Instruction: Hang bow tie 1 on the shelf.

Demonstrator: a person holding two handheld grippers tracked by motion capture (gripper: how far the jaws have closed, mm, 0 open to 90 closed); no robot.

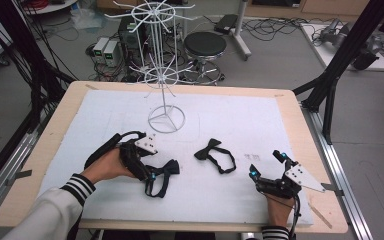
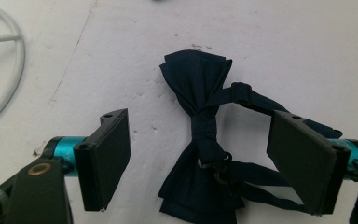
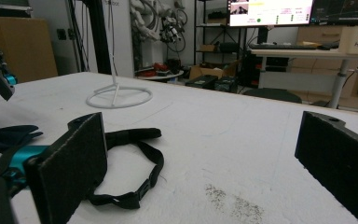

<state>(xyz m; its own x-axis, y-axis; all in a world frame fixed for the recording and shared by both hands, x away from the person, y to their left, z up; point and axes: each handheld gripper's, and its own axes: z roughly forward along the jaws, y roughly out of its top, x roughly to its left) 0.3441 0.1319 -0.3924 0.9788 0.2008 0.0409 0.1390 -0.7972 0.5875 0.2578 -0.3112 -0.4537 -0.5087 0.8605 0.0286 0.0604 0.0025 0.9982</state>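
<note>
Closing in on the near bow tie (image 2: pixel 200 140) now: your left gripper (image 2: pixel 200 163) has its jaws either side of the knot, wide apart, pads not touching the cloth, so nothing is held yet. From above, that left gripper (image 1: pixel 152 176) sits right at the tie (image 1: pixel 164 172) on the white mat (image 1: pixel 240 120), the strap looped toward you. Your right gripper (image 1: pixel 266 167) rests near the table's front right, jaws spread and empty; along its own jaws you look across the mat at the second bow tie (image 3: pixel 130 158), lying flat with its strap curled, well apart from the pads. That second tie (image 1: pixel 214 154) lies mid-table, between your two hands. The white wire rack (image 1: pixel 165 65) stands at the far side, every arm bare. My read: this is the very start, no tie lifted, none hung. Left to do, I'd judge: pinch the knot, lift, carry to the rack, then the same for the other.
</note>
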